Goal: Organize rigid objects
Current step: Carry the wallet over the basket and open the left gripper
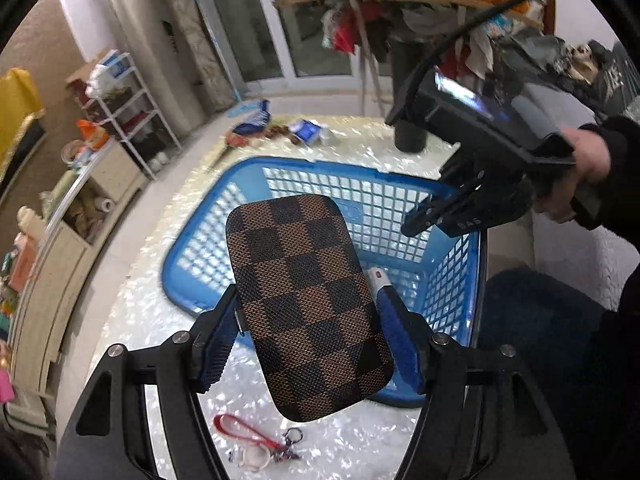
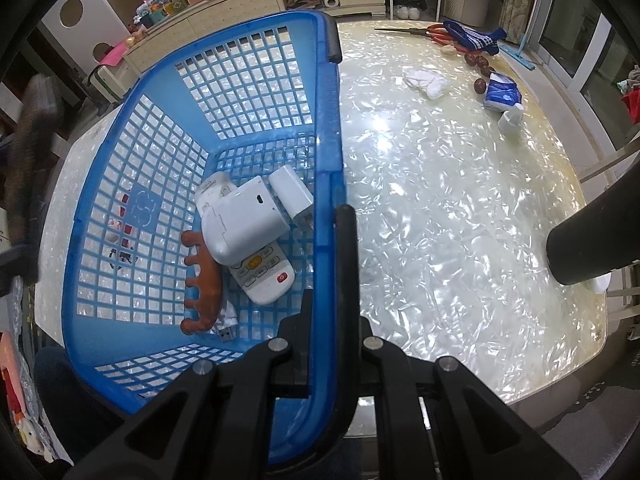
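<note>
My left gripper [image 1: 304,292] is shut on a brown and black checkered case [image 1: 308,304], its blue pads [image 1: 216,340] pressing both long sides. The case hangs tilted over the near rim of the blue basket [image 1: 240,168]; it is a blur at the left edge of the right wrist view [image 2: 32,152]. My right gripper [image 2: 328,256] is shut on the rim of the basket [image 2: 140,160] and also shows as the other gripper [image 1: 460,208]. Inside lie a white remote [image 2: 264,276], a white box [image 2: 244,220], a white adapter [image 2: 290,194] and a brown comb-like piece [image 2: 202,280].
A red lanyard with keys [image 1: 256,440] lies on the shiny table [image 2: 440,200] below my left gripper. A black cylinder [image 2: 580,248] stands at the right edge. Far off lie a tissue pack [image 2: 502,94], a white cloth [image 2: 426,80] and red scissors [image 2: 436,34].
</note>
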Available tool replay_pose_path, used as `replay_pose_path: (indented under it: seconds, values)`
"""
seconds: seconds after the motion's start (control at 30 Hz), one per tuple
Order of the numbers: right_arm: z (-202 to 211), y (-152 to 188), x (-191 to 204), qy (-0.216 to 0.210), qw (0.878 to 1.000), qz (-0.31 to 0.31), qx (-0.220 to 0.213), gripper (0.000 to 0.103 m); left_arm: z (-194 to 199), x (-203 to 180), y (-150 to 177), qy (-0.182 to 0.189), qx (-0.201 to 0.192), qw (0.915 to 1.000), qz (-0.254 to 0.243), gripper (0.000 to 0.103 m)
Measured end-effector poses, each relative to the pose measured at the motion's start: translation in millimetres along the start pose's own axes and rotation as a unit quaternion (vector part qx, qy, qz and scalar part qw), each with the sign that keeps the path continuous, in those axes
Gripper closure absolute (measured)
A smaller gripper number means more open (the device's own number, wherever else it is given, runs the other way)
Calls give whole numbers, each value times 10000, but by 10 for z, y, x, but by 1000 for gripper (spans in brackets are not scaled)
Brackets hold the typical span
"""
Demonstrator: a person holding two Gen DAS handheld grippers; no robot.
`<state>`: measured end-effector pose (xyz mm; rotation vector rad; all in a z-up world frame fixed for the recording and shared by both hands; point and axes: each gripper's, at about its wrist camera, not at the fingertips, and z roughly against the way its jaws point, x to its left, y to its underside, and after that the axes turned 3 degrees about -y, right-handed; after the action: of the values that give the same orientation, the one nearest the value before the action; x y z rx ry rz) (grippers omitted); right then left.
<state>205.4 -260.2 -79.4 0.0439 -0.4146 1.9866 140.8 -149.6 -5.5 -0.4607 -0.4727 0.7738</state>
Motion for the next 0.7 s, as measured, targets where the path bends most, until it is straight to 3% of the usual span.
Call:
replay_pose_path:
  seconds: [0.27,0.7]
  values:
    - [-3,-2,-5,-54,10000,-13,-12,95,-464,-18,-119,85,124,9995,-286,31]
    - [4,-1,-38,-130,9999,-52,-26,95,-1077,-165,-142,396,938,9905,-925,31]
